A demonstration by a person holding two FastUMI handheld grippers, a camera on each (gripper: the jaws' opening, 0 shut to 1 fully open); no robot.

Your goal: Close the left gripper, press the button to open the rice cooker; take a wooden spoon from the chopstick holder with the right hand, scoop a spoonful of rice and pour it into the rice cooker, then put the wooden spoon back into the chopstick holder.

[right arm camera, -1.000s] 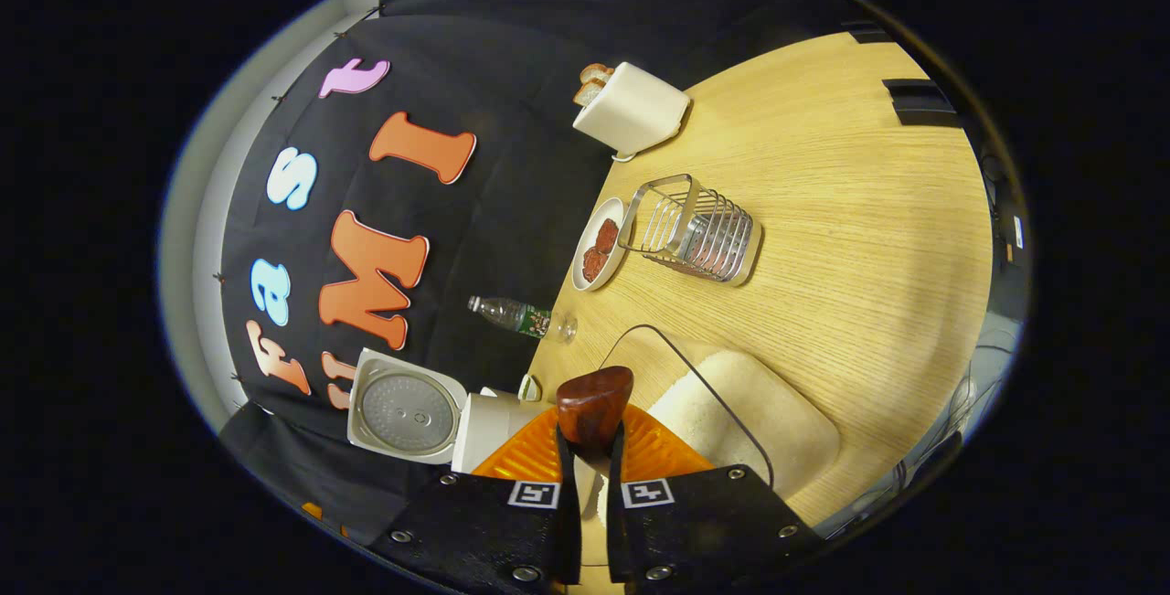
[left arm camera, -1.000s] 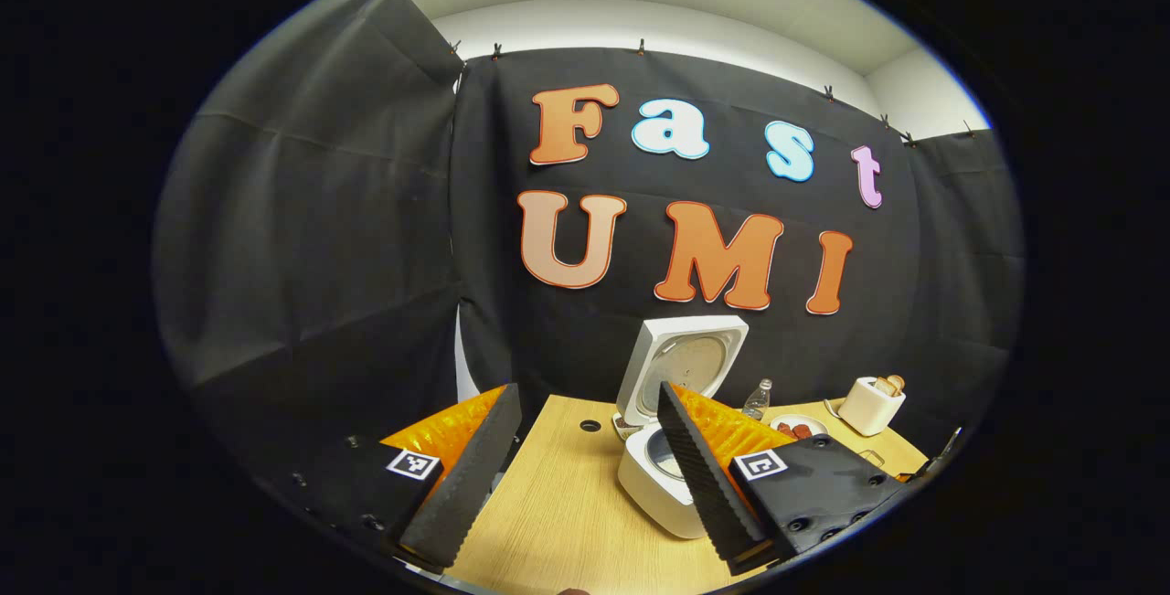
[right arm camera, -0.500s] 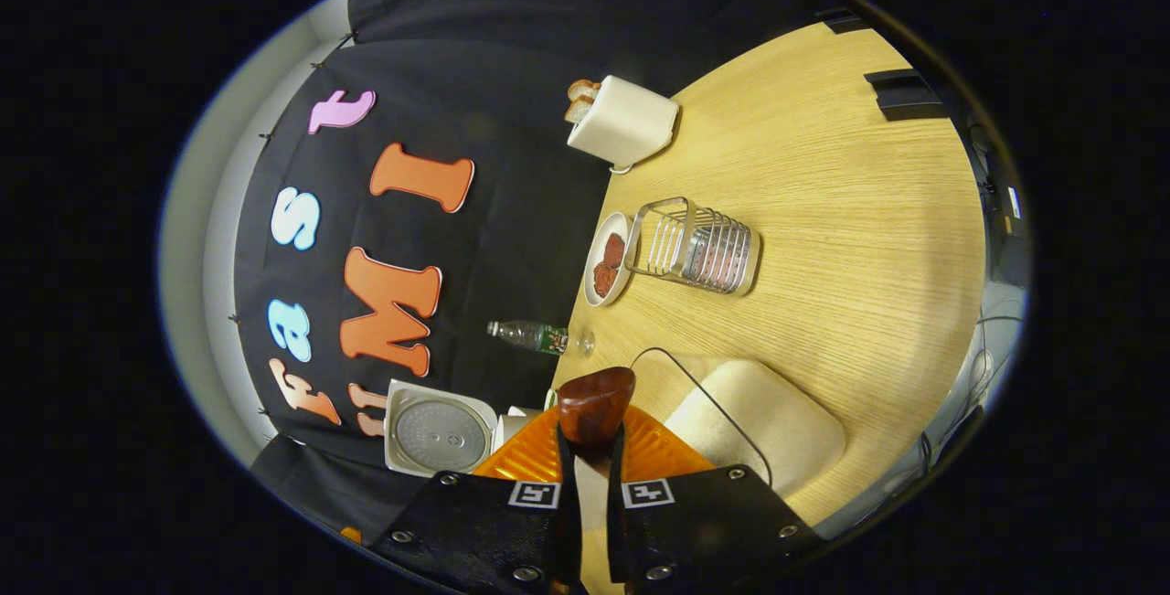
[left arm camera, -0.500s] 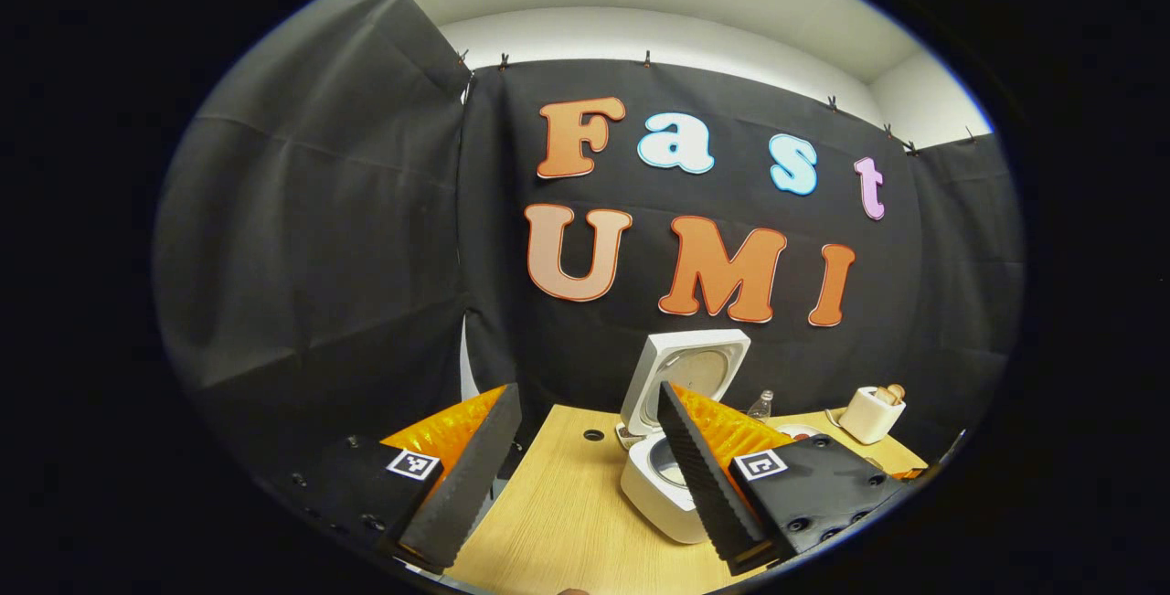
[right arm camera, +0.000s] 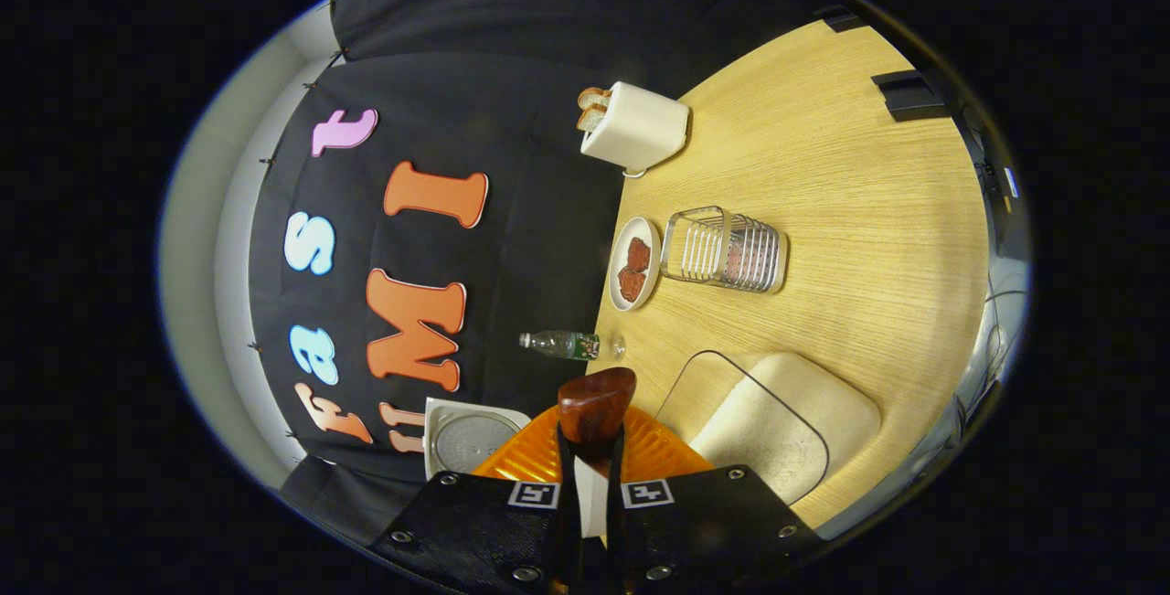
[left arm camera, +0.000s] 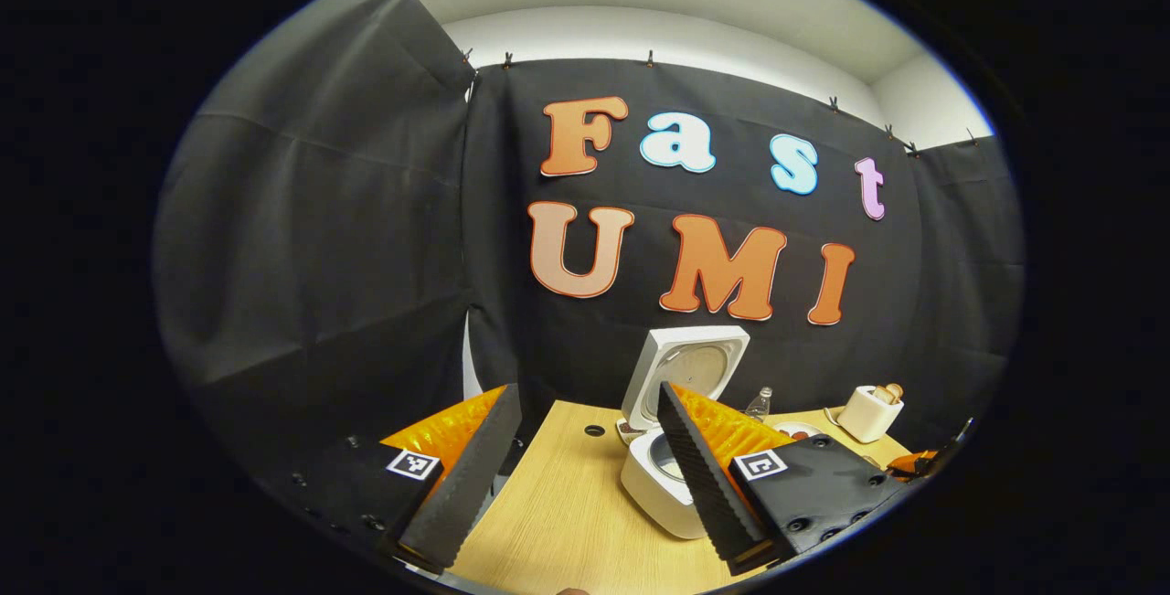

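Your right gripper (right arm camera: 590, 458) is clamped on the wooden spoon (right arm camera: 596, 405). Your left gripper (left arm camera: 585, 467) gapes wide, the open rice cooker (left arm camera: 672, 430) just ahead.

Pale wooden table (right arm camera: 850, 175) under everything, black cloth wall (left arm camera: 320, 239) behind and to the left. Cream toaster (right arm camera: 637, 129) at the far edge by the cloth, two slices of bread (right arm camera: 592, 108) poking out of its slots; same toaster (left arm camera: 869, 411) small and far right in the left gripper view. White plate (right arm camera: 633, 263) with dark red pieces on it, near the cloth. Clear plastic bottle (right arm camera: 559, 345) with a green label, standing at the far edge of the table; again (left arm camera: 758, 403) far off in the left gripper view. Round dark hole (left arm camera: 594, 430) in the tabletop near the far left edge.
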